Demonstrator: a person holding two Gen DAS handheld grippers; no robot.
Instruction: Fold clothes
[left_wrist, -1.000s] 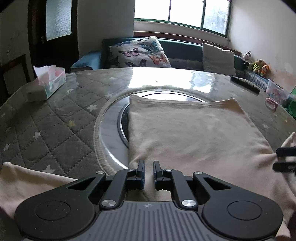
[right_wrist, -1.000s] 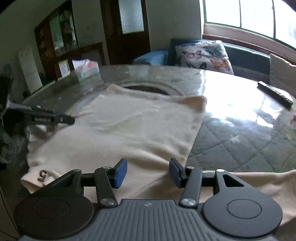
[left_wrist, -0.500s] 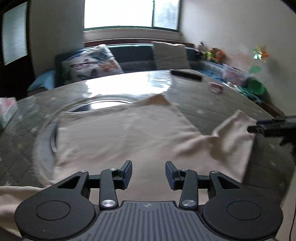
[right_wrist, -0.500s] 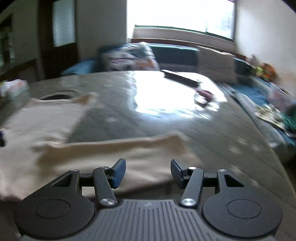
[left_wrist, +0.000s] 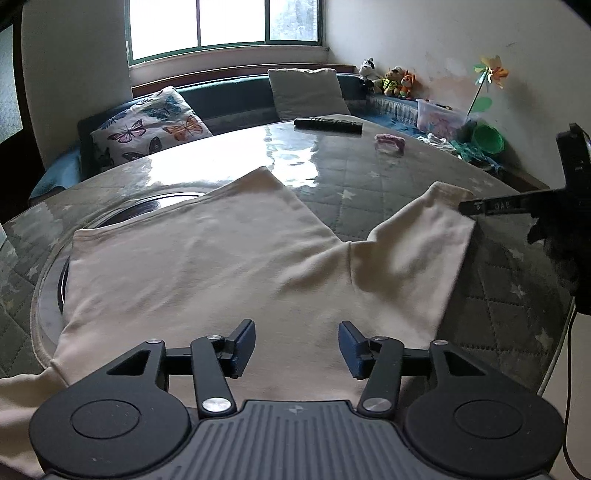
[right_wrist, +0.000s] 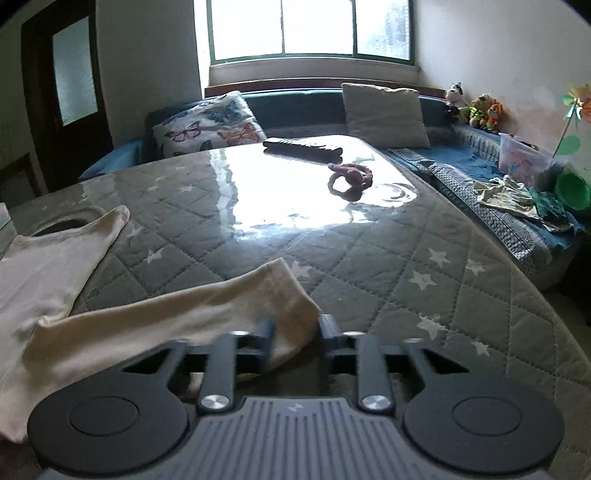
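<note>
A cream long-sleeved top (left_wrist: 207, 258) lies spread flat on the round quilted table (left_wrist: 388, 192). My left gripper (left_wrist: 297, 345) is open and empty, just above the shirt's near edge. The right sleeve (left_wrist: 421, 251) stretches toward my right gripper (left_wrist: 465, 208), which shows at the right in the left wrist view. In the right wrist view the sleeve cuff (right_wrist: 280, 295) lies between the fingers of my right gripper (right_wrist: 295, 330). The jaws stand partly open around the cuff and look blurred.
A black remote (right_wrist: 303, 146) and a pink hair tie (right_wrist: 352, 175) lie at the table's far side. A sofa with a butterfly pillow (left_wrist: 147, 129) and a grey pillow (left_wrist: 306, 92) stands behind. Toys and a green bucket (left_wrist: 487, 138) are at the right.
My left gripper opened and turned right along the shirt's near edge. My right gripper swung right to the sleeve cuff and its jaws have narrowed around it.
</note>
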